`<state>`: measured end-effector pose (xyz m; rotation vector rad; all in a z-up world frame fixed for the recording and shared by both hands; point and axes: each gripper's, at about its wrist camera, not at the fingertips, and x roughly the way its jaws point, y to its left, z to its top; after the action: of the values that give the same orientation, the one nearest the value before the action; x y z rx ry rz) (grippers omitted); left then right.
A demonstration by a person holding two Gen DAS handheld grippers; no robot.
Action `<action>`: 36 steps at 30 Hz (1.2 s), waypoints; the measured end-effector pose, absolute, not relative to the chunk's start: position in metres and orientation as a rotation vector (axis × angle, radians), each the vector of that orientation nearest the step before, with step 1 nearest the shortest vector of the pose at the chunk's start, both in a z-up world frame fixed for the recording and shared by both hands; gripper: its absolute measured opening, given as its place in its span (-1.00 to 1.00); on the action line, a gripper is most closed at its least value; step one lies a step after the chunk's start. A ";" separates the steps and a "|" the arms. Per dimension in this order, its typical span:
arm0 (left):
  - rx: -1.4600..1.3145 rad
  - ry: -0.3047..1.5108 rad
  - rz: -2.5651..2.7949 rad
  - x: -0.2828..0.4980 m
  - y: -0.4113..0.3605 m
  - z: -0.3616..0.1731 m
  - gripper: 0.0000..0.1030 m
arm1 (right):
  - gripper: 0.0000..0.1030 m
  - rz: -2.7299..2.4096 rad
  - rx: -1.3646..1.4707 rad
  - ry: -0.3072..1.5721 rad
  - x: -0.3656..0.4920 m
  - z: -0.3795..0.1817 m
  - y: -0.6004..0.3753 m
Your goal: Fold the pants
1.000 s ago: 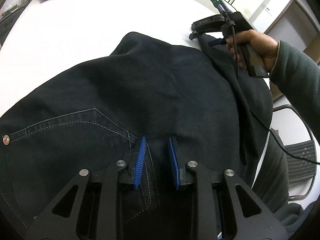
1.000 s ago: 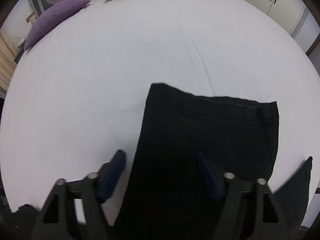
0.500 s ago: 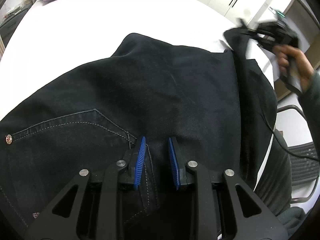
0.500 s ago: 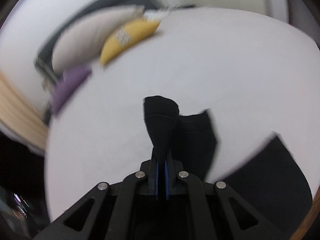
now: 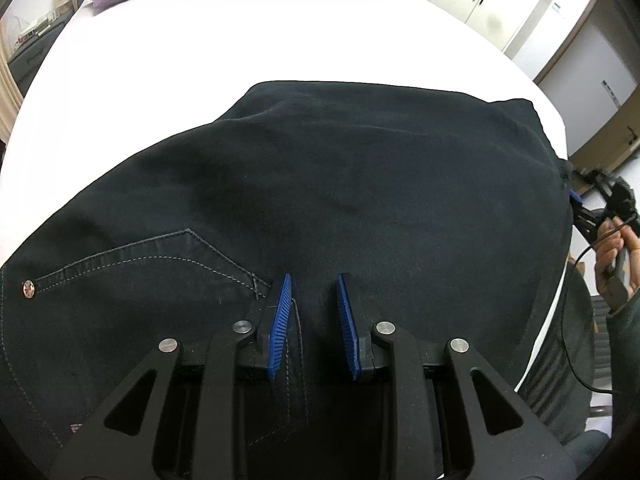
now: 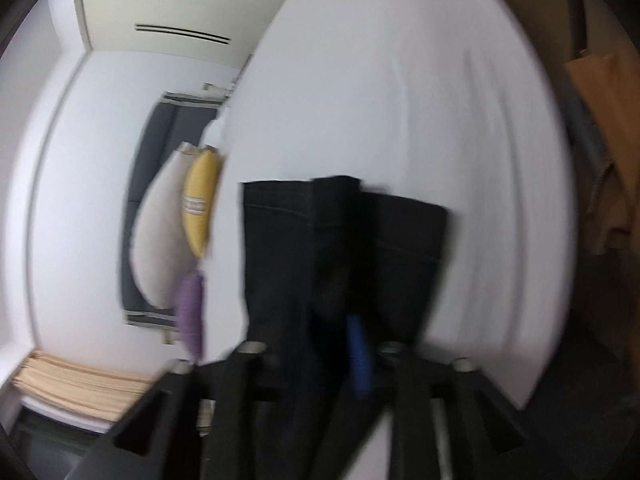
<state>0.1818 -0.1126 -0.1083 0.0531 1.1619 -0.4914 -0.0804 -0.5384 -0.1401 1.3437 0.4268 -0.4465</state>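
The black pants [image 5: 320, 184] lie spread across the white bed [image 5: 200, 60], filling the middle and lower part of the left wrist view, their stitched pocket and a small rivet [image 5: 28, 289] out toward eight o'clock. The left gripper [image 5: 312, 312] sits low over the cloth at six o'clock, its blue pads [image 5: 280, 312] parted with a strip of seam showing between them, holding nothing. At three o'clock, past the edge of the fabric, the right hand [image 5: 616, 256] holds its tool by the handle, a cable trailing down from it.

From the right wrist view, which is tipped sideways and blurred, the right gripper [image 6: 332, 352] has dark pants fabric bunched between its fingers, one blue pad [image 6: 359, 356] showing against it, so it is clamped on the cloth. The hems hang up toward twelve o'clock. At nine o'clock sit a yellow cushion [image 6: 200, 208], a beige pillow [image 6: 160, 240] and a purple cushion [image 6: 190, 320].
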 end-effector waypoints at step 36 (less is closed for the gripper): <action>0.136 1.154 -0.523 0.165 -0.141 -0.102 -0.55 | -0.97 -0.526 1.349 0.467 -0.107 -0.153 -0.561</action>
<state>0.1652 -0.1413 -0.1023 0.1361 1.1537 -0.5232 -0.1074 -0.5614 -0.1527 1.3485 0.4675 -0.5259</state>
